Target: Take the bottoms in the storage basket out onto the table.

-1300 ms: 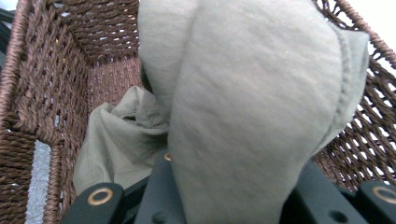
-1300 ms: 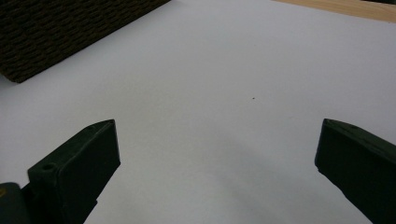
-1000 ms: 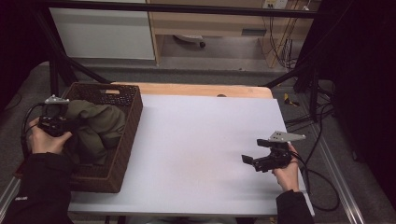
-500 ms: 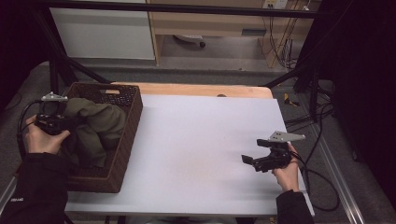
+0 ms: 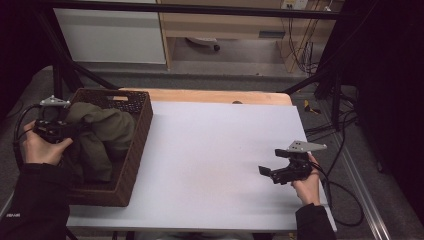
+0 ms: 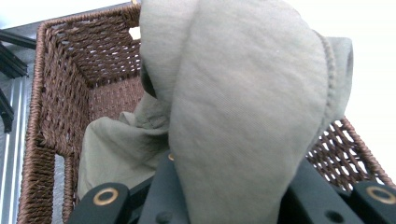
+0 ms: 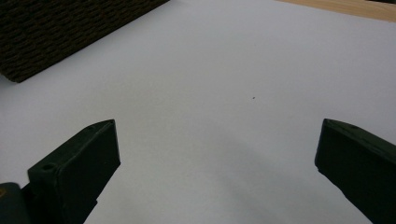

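Fingers (image 6: 177,205) pinching olive cloth (image 6: 243,121)

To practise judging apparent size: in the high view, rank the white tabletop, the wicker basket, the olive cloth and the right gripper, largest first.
1. White tabletop
2. Wicker basket
3. Olive cloth, lying inside the basket
4. Right gripper, clearly smallest

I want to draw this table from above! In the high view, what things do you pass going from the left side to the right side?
Left tongs → olive cloth in the brown wicker basket → bare white tabletop → right tongs, held open.
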Tool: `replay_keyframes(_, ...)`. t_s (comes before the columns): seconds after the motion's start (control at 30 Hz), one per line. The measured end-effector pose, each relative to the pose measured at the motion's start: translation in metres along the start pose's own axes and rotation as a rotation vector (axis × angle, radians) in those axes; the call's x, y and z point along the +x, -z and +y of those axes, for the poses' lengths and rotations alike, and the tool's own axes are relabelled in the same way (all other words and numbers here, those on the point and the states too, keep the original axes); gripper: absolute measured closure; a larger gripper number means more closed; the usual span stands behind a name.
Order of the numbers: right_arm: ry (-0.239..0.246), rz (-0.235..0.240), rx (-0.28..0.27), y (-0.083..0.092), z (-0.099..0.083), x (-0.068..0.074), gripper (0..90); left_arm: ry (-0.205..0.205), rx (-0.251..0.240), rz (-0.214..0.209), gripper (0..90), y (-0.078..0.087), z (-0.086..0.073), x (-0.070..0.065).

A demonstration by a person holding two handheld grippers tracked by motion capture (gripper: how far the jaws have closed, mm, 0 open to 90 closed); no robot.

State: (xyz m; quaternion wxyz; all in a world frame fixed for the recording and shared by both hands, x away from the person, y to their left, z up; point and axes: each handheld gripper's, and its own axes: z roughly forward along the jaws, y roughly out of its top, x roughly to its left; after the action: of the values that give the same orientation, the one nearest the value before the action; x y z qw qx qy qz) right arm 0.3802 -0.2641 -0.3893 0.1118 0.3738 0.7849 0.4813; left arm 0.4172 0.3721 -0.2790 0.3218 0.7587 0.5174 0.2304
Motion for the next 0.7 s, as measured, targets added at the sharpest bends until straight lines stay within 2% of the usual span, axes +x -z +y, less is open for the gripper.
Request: replay_keyframes(0.7,0.001,0.0,-0.003,0.001,0.0,0.0,0.6,-0.03,-0.028,-0.011,78.2,0.018,0.01,-0.007)
